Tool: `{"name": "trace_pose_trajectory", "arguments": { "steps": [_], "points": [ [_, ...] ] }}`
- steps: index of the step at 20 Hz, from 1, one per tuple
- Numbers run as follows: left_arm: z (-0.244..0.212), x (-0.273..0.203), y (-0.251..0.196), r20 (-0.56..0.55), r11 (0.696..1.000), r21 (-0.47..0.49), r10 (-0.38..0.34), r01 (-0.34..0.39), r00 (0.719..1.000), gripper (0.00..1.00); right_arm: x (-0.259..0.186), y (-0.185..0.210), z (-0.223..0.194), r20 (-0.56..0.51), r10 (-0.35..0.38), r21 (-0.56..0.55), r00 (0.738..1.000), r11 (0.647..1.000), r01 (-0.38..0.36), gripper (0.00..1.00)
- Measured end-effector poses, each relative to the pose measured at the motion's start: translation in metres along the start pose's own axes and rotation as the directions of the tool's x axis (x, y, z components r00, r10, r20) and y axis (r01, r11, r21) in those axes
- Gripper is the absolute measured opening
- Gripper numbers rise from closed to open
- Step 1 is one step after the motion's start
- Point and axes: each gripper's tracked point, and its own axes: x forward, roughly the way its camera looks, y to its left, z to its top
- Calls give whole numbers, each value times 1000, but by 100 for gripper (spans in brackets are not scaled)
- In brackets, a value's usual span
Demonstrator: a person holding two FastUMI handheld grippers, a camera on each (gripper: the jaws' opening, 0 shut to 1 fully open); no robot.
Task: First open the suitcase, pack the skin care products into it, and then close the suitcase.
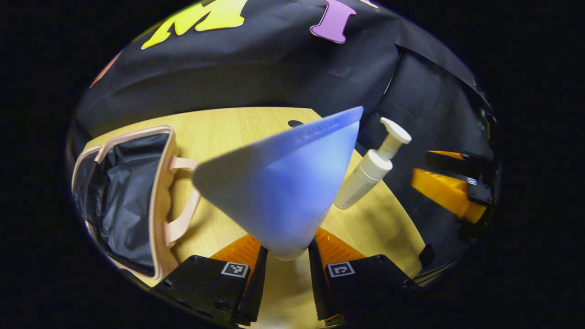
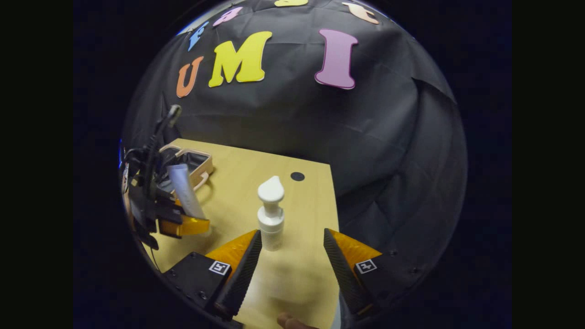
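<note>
- Left gripper view: the left gripper (image 1: 288,256) is pinching the narrow cap end of a soft squeeze tube (image 1: 283,183), one finger pressing on each side. The tube is fanning out wide toward its flat crimped end, with a matte, frosted look, pale white fading into blue.
- The tube is hanging in the air above the table, between the suitcase and the pump bottle.
- The suitcase (image 1: 137,201) is sitting open at the left: pinkish-beige shell with rounded corners, a looped strap handle on the near side, and crinkly dark fabric lining inside.
- The pump bottle (image 1: 370,171) is a smooth off-white cylinder with a pump head and a beak-shaped nozzle. Here it is looking tilted beside the tube.
- The table (image 1: 228,132) is light wood grain with a small dark round hole near the back edge.
- Right gripper view: the right gripper (image 2: 290,256) is hovering low over the table with its fingers spread wide, nothing between them, pointing at the pump bottle (image 2: 271,214), which is standing upright just ahead of the tips.
- Over at the left edge, the other gripper is holding the tube (image 2: 185,192) up near the open suitcase (image 2: 194,162).
</note>
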Motion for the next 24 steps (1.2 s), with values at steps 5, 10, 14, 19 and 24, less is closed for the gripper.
{"name": "trace_pose_trajectory", "arguments": {
  "steps": [5, 10, 14, 19, 24],
  "points": [
    [4, -76, 20, 62, 991, -48, 124, -121, 990, 48, 52, 22, -7, -42, 10, 34, 999, 999, -9, 81],
    [1, -143, 65, 87, 967, -93, 245, -237, 966, 48, 92, 19, -24, -67, -40, 69, 997, 997, 45, 80],
    [-6, -176, 100, 78, 938, -172, 316, -299, 946, 48, 91, 28, -33, -85, -28, 116, 996, 992, 38, 65],
    [-10, -204, 172, 54, 891, -218, 417, -397, 907, 48, 76, 36, -39, -101, -62, 114, 993, 991, 73, 50],
    [4, -181, 243, 50, 888, -189, 435, -419, 899, 48, 24, 46, -33, -102, -83, 121, 991, 988, 95, 49]
  ]
}}
